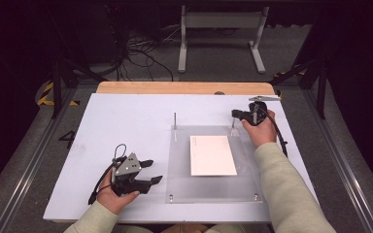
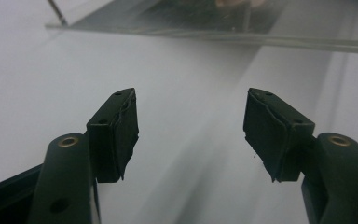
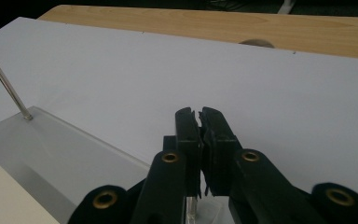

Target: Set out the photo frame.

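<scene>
The thin pin [image 1: 232,127] stands upright at the far right corner of the clear plate [image 1: 179,165]. The right gripper [image 1: 235,114] is clamped on the pin, its jaws pressed together. A white card [image 1: 212,155] lies on the plate. Left of the plate, well apart from the pin, the left gripper [image 1: 154,171] rests on the table [image 1: 126,121], jaws spread and empty.

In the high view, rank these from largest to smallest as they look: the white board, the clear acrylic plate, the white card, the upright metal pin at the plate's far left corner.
1. white board
2. clear acrylic plate
3. white card
4. metal pin

Each lies within the one before, so nearness does not blur the order.
</scene>
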The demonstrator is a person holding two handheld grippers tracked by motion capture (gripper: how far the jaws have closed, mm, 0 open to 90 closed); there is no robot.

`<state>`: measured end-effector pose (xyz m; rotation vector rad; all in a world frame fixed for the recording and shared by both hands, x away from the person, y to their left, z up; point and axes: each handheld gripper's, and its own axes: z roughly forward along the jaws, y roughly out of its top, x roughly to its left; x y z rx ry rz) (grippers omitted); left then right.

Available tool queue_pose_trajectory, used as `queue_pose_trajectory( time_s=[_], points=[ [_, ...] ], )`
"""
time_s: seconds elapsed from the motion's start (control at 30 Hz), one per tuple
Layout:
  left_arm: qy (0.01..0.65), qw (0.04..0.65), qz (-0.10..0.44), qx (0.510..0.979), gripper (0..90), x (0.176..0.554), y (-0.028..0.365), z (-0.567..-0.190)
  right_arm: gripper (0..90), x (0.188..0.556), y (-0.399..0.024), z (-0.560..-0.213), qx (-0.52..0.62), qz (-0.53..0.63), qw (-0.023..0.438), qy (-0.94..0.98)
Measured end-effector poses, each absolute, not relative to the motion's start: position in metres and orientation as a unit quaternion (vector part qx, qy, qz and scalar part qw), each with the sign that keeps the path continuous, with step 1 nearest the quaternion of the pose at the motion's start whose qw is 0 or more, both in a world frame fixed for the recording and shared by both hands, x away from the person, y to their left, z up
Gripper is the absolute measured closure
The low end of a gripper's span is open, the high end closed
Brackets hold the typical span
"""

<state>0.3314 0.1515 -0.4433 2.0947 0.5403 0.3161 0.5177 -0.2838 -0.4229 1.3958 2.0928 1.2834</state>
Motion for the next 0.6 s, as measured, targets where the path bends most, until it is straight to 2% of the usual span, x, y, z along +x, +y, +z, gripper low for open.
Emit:
queue_pose_trajectory(
  time_s=[0.07, 0.17, 0.47, 0.6],
  points=[
    [0.209, 0.459, 0.141, 0.852, 35.5, 0.329, 0.148, -0.441, 85.9, 0.519, -0.284, -0.423, 0.490, 0.448, 0.157, 0.731],
    [0.197, 0.450, 0.207, 0.846, 33.6, 0.319, 0.135, -0.437, 85.9, 0.521, -0.284, -0.423, 0.495, 0.447, 0.152, 0.730],
    [0.172, 0.480, 0.224, 0.831, 33.4, 0.321, 0.117, -0.434, 85.9, 0.523, -0.285, -0.423, 0.499, 0.449, 0.144, 0.727],
    [0.150, 0.479, 0.228, 0.834, 36.8, 0.321, 0.106, -0.432, 85.9, 0.524, -0.285, -0.422, 0.498, 0.446, 0.143, 0.730]
  ],
)
